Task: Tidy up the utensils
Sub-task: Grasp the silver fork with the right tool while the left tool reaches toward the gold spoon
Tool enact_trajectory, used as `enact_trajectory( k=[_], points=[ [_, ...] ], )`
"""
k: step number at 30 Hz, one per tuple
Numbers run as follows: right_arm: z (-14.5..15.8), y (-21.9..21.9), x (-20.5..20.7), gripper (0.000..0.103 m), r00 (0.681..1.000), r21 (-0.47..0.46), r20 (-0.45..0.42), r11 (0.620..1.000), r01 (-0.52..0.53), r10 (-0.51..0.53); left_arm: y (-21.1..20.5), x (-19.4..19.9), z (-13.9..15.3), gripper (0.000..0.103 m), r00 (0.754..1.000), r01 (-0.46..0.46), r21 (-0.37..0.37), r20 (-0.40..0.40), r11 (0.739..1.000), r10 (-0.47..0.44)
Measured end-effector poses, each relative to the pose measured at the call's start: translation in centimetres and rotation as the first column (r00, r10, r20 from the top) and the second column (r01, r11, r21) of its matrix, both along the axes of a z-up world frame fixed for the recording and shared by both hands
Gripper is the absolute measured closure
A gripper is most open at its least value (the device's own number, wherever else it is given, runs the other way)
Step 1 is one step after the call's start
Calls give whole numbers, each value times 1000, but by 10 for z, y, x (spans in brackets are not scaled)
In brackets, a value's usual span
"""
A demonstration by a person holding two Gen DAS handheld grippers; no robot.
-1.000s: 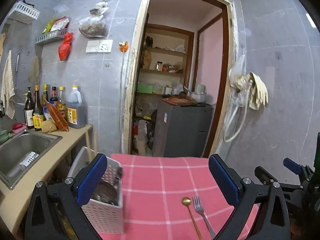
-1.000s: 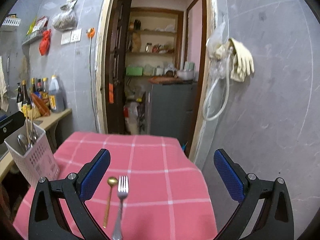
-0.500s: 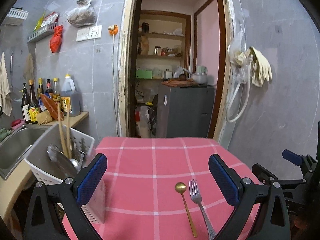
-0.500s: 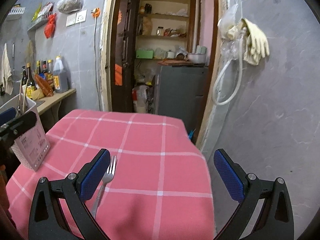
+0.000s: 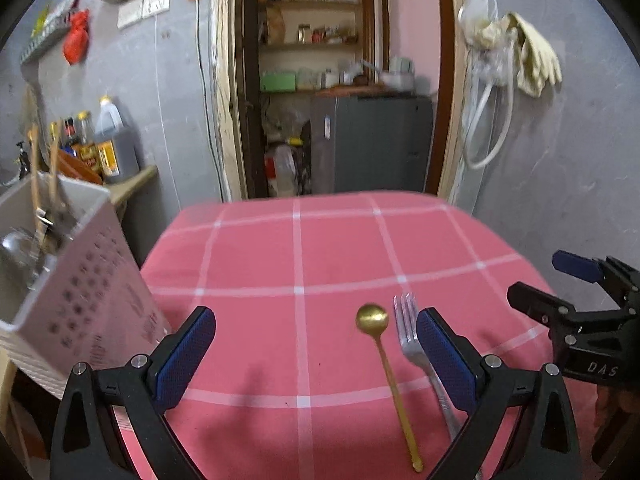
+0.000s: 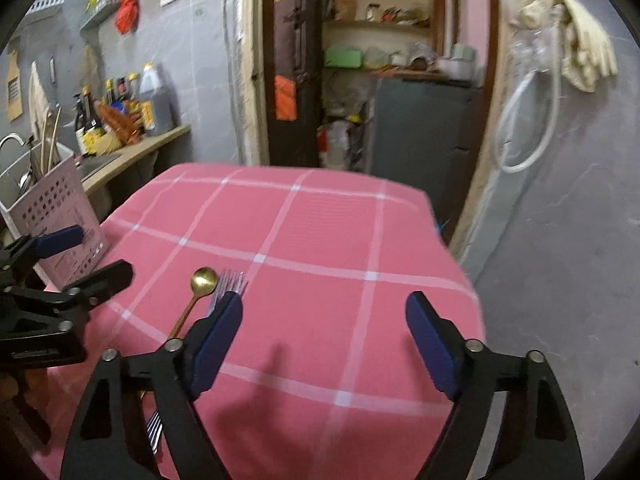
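A pink checked worktop (image 5: pixel 320 248) carries a white perforated utensil caddy (image 5: pixel 80 300) at its left edge. Both the left tool (image 5: pixel 316 344) and right tool (image 6: pixel 324 328) hover with jaws apart and empty above a gold spoon (image 5: pixel 380 340) and silver fork (image 5: pixel 408 332) lying side by side.

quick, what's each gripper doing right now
left gripper: open, holding nothing.
right gripper: open, holding nothing.
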State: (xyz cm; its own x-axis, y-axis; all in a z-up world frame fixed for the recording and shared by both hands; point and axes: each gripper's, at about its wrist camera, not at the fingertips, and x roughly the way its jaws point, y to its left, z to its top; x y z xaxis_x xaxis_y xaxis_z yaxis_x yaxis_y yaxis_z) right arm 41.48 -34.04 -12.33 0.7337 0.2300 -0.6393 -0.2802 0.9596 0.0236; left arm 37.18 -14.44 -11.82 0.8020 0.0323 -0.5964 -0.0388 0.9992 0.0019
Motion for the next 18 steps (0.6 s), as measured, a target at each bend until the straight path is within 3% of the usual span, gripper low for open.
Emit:
enact_trajectory(
  k=[9, 14, 18],
  points=[
    [-28, 21, 37, 50, 980, 69, -131, 988, -139, 147, 9, 31, -26, 2, 992, -29, 6, -120, 1000, 30],
    [-43, 33, 51, 59, 962, 97, -177, 976, -195, 210, 12, 40, -32, 3, 989, -31, 6, -146, 999, 32],
    [-48, 39, 59, 67, 944, 129, -210, 964, -232, 255, 11, 48, -34, 14, 987, -9, 0, -163, 1000, 9]
  ],
)
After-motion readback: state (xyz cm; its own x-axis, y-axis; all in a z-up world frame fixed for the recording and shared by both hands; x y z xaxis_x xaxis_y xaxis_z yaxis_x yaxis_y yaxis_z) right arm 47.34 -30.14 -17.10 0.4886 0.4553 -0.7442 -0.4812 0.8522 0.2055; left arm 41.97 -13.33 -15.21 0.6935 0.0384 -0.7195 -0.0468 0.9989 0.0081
